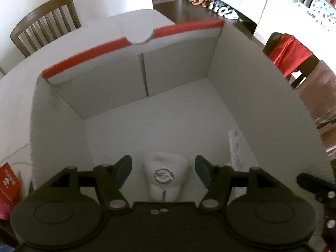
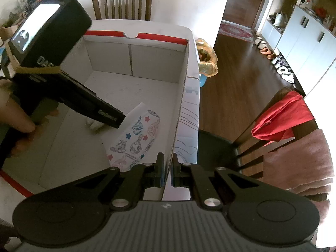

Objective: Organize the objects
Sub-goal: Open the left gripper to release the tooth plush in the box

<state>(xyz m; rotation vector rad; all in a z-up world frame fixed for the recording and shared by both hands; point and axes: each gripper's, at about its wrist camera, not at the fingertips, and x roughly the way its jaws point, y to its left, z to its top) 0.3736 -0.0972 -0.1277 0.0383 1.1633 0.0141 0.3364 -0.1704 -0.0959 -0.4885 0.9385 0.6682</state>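
A white cardboard box (image 1: pixel 241 79) with red rim strips stands open on the table. My left gripper (image 1: pixel 162 170) is open inside it, its fingers apart on either side of a small white pouch (image 1: pixel 166 172) with a round emblem that lies on the box floor. A flat white pack printed with cartoon ponies and stars (image 2: pixel 136 136) lies in the box by the right wall; it also shows in the left wrist view (image 1: pixel 236 149). My right gripper (image 2: pixel 167 168) is shut on the box's right wall (image 2: pixel 180 105) at its near corner. The left tool body (image 2: pixel 52 63) reaches into the box.
A wooden chair (image 2: pixel 122 4) stands behind the table. Another chair with a red cloth (image 2: pixel 283 119) and a pink cushion stands right of the box. A red card (image 1: pixel 8 181) lies outside the box's left wall. Shoes line the far cupboards.
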